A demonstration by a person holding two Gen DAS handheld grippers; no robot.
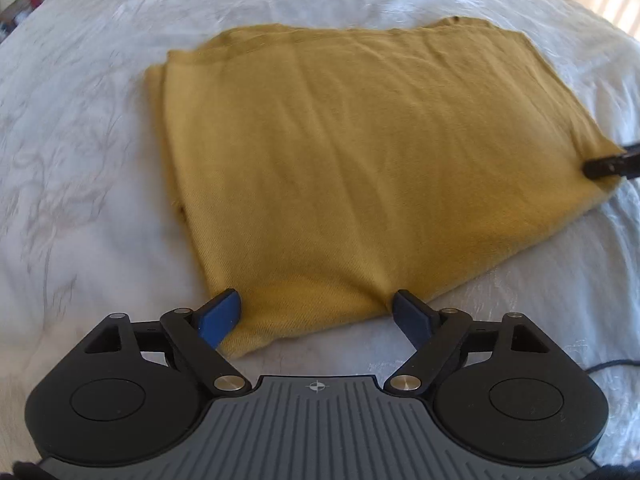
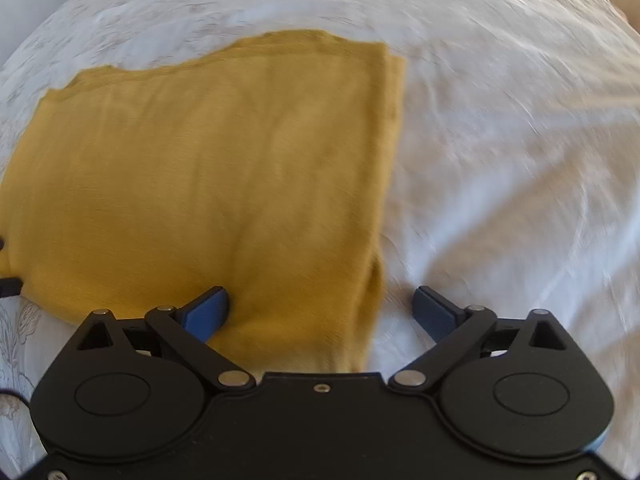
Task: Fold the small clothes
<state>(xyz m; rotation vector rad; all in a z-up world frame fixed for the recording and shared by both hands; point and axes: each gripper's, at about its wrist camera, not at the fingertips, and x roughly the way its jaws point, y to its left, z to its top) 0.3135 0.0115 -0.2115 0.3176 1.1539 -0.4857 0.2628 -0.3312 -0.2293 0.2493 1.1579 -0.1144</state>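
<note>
A mustard-yellow garment [image 1: 352, 152] lies folded into a rough rectangle on the white bedspread [image 1: 80, 160]. My left gripper [image 1: 318, 312] is open, its blue pads either side of the garment's near left corner, low over the cloth. My right gripper [image 2: 320, 308] is open too, straddling the garment's [image 2: 200, 184] near right corner, with the left pad over the cloth and the right pad over the sheet. The right gripper's black fingertip [image 1: 612, 166] shows at the right edge of the left wrist view, at the cloth's edge.
The white embroidered bedspread [image 2: 500, 160] stretches all around the garment. A dark cable [image 1: 612, 364] lies on it at the right. Room clutter [image 1: 20, 12] shows past the bed's far left edge.
</note>
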